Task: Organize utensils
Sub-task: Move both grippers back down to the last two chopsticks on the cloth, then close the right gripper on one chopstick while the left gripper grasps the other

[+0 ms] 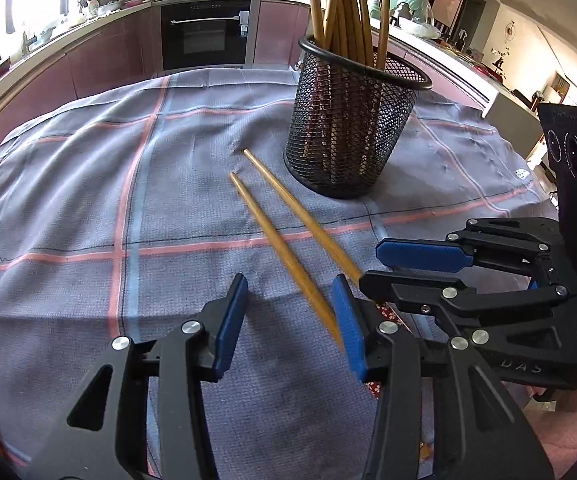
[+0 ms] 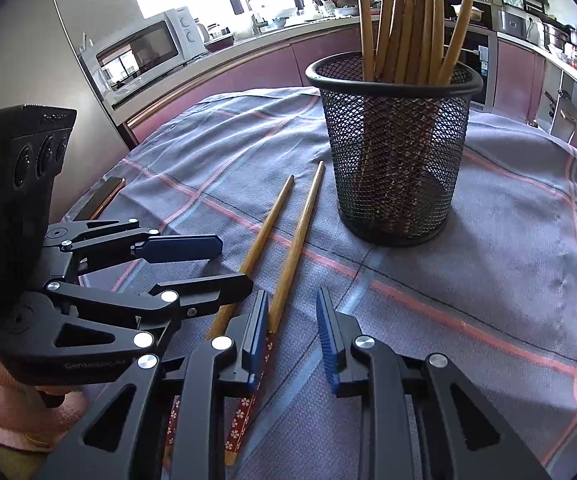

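Observation:
Two wooden chopsticks (image 1: 284,240) with red patterned ends lie side by side on the checked cloth, also in the right wrist view (image 2: 288,240). A black mesh holder (image 1: 352,120) full of upright chopsticks stands just beyond them, also in the right wrist view (image 2: 396,148). My left gripper (image 1: 292,312) is open and empty, low over the near chopstick's thick end. My right gripper (image 2: 292,320) is open and empty, with its left pad beside the right chopstick. Each gripper shows in the other's view, the right one (image 1: 416,268) and the left one (image 2: 204,264).
The grey cloth with pink and blue stripes (image 1: 88,200) covers the table. A phone-like object (image 2: 104,196) lies at the table's left edge. A kitchen counter with an oven (image 1: 204,36) and a microwave (image 2: 148,44) stands behind the table.

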A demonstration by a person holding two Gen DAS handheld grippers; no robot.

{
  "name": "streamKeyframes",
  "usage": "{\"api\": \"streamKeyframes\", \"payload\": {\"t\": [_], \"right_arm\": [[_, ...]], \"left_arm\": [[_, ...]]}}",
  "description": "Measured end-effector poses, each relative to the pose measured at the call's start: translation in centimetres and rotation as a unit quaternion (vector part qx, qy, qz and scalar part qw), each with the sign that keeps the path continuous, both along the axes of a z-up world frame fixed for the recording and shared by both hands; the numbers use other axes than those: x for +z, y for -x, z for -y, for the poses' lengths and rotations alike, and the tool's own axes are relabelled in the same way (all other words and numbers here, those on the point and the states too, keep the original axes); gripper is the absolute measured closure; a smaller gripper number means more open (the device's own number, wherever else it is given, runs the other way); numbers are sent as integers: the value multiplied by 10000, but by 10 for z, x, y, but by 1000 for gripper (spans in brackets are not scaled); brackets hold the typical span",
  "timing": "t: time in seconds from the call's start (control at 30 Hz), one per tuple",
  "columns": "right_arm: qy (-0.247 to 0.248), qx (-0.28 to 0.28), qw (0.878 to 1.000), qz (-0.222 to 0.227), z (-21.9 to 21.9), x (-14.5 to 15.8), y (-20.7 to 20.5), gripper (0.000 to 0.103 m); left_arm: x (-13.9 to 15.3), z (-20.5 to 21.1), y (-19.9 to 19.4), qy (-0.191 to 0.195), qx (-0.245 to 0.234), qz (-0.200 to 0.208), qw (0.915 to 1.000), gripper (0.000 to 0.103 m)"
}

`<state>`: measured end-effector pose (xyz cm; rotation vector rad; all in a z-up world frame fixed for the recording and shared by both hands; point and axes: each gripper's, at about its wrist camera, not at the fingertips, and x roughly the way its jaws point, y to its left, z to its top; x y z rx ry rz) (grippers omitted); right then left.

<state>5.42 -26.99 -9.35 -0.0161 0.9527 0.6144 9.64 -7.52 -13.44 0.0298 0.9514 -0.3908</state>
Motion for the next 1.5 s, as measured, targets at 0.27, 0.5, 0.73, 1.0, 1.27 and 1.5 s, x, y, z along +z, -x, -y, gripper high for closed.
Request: {"api": "streamKeyframes", "payload": {"t": [0.27, 0.5, 0.73, 1.0, 1.27, 1.5], "right_arm": [[65, 36, 10000, 33, -3, 1, -5, 79], [159, 40, 9998, 111, -10, 2, -12, 79], [326, 70, 9993, 178, -22, -1, -19, 79], [395, 50, 9989, 244, -32, -3, -26, 82], [410, -68, 9988, 239, -31, -4, -30, 93], [458, -113, 9985, 280, -35, -5, -34, 93]], "left_arm": [[-1, -9, -4, 11, 40, -65, 10000, 76], [-1, -20, -6, 166, 16, -133, 9998, 82], [-1, -24, -9, 207, 45, -163, 9996, 80], [-2, -24, -14, 166, 130, -171, 9996, 86], [-3, -24, -15, 179, 156, -180, 9996, 86], [-4, -23, -17, 122, 174, -165, 9996, 85]]}}
